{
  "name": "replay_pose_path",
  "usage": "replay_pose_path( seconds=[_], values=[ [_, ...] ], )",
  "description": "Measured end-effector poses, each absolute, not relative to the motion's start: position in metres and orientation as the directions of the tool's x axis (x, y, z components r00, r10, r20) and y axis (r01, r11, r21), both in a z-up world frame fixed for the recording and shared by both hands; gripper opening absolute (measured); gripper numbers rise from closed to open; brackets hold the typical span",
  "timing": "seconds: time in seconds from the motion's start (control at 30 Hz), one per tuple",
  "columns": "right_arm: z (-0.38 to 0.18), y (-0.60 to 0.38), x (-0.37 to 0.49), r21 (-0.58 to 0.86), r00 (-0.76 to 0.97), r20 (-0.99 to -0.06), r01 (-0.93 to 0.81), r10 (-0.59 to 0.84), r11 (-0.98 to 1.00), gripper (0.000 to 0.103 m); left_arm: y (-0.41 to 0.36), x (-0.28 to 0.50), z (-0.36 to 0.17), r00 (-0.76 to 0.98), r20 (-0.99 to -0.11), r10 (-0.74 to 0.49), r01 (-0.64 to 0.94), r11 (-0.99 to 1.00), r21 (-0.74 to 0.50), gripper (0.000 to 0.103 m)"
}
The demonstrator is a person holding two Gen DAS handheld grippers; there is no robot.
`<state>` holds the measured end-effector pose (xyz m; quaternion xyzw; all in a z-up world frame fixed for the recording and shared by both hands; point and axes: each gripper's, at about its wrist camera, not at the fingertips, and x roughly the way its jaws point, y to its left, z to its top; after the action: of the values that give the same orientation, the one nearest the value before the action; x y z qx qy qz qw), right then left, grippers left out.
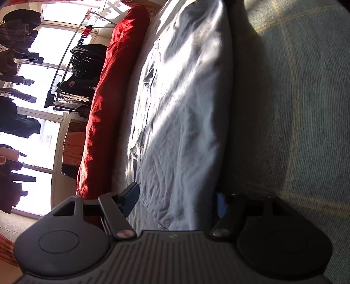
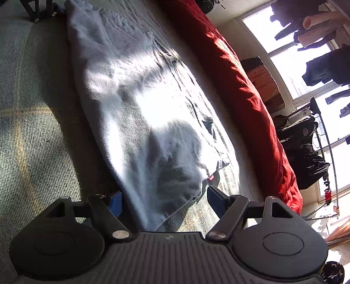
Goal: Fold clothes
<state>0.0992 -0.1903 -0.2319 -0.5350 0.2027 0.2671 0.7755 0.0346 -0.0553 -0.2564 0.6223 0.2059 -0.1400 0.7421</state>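
Note:
A light grey garment [image 1: 181, 113] lies flat as a long folded strip on a green woven cover [image 1: 295, 109]. One narrow end of it lies between the jaws of my left gripper [image 1: 177, 201], which stand wide apart with the blue pads clear of the cloth. The garment [image 2: 135, 104] runs away from my right gripper [image 2: 165, 202], whose jaws stand wide open around the other end, low over the cover [image 2: 32, 109]. A small red tag [image 2: 211, 177] shows at that end's corner. At the far end of the strip, the right wrist view shows the left gripper [image 2: 41, 11].
A red duvet [image 1: 105, 109] [image 2: 240, 87] runs along the far side of the garment. Beyond it stand a bright window, a rack of dark clothes [image 1: 81, 72] [image 2: 306, 153] and an orange wooden piece [image 2: 262, 87]. Bare green cover lies on the near side.

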Motion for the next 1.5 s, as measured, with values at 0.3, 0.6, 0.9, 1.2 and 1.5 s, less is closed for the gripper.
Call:
replay_pose_path(
  seconds=[0.3,0.6,0.9,1.2,1.5],
  values=[
    [-0.239,-0.165,0.101,-0.759,0.799,-0.549,-0.6,0.244,0.254,0.08,-0.064,0.035,-0.263,0.895,-0.445,0.039,0.433,0.165,0.886,0.07],
    [-0.251,-0.176,0.082,-0.781,0.797,-0.548,-0.596,0.252,0.188,0.022,-0.068,0.032,-0.275,0.892,-0.452,0.011,0.448,0.115,0.886,0.016],
    [-0.231,-0.178,0.077,-0.739,0.765,-0.592,-0.641,0.254,0.208,0.008,-0.066,0.022,-0.257,0.878,-0.478,0.028,0.469,0.146,0.871,0.006],
    [-0.186,-0.19,0.047,-0.681,0.722,-0.634,-0.691,0.277,0.243,0.008,-0.065,-0.021,-0.217,0.863,-0.506,0.005,0.496,0.192,0.847,0.006],
    [-0.166,-0.208,-0.026,-0.619,0.658,-0.705,-0.753,0.264,0.224,0.008,-0.077,-0.107,-0.203,0.829,-0.559,-0.025,0.555,0.173,0.814,0.006]
  ],
)
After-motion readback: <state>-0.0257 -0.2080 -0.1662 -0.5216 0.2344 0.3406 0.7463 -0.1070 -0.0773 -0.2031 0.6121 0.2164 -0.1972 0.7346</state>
